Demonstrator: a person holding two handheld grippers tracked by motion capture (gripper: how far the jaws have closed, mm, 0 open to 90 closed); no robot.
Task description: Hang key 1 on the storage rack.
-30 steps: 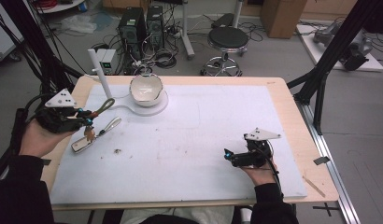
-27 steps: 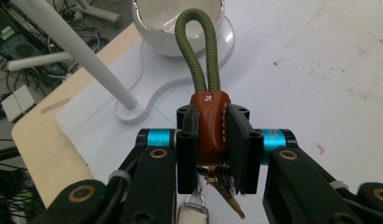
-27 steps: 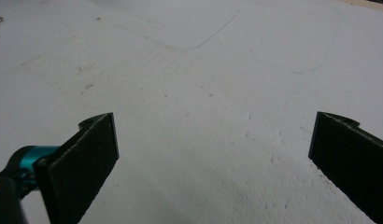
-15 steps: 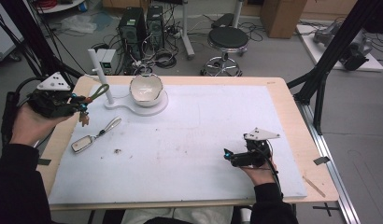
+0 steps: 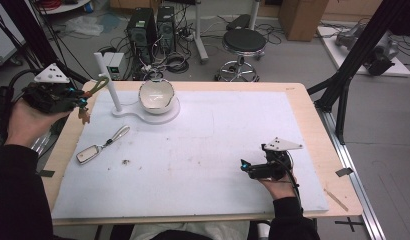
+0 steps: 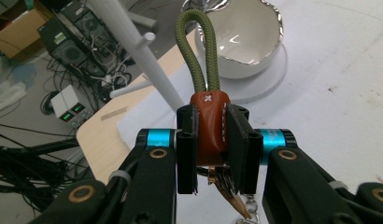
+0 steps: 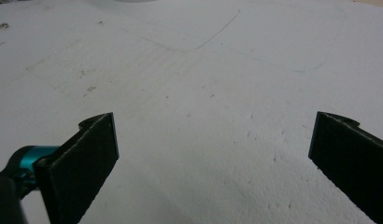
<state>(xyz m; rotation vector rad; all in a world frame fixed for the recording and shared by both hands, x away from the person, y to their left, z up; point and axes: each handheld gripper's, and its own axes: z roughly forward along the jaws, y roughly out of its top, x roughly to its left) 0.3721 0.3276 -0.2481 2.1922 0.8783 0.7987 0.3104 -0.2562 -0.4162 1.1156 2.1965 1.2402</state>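
Clamping a brown leather key fob between both jaws, left claw, raised at the tabletop's left edge. Green cord loop rising from the fob's top, reaching toward the white post of a stand. Metal ring and copper-coloured pieces hanging beneath the fob, below the jaws. In the high view: same claw held in the left hand, grey three-cornered plate on top, fob dangling at its tip just left of the post, clear of the white mat.

Stand: upright post with short side pegs, joined to a round white base. White bowl seated on that base, tilted, glossy inside, just right of the post.

Car key with a silver strap lying flat on the mat, below and left of the stand, well apart from the left claw. Small dark speck near it on the mat.

Right claw: held in the right hand low over the mat's right part, pointing left, well apart from all items. Jaws spread wide in the right gripper view, nothing between them, bare scuffed mat underneath.
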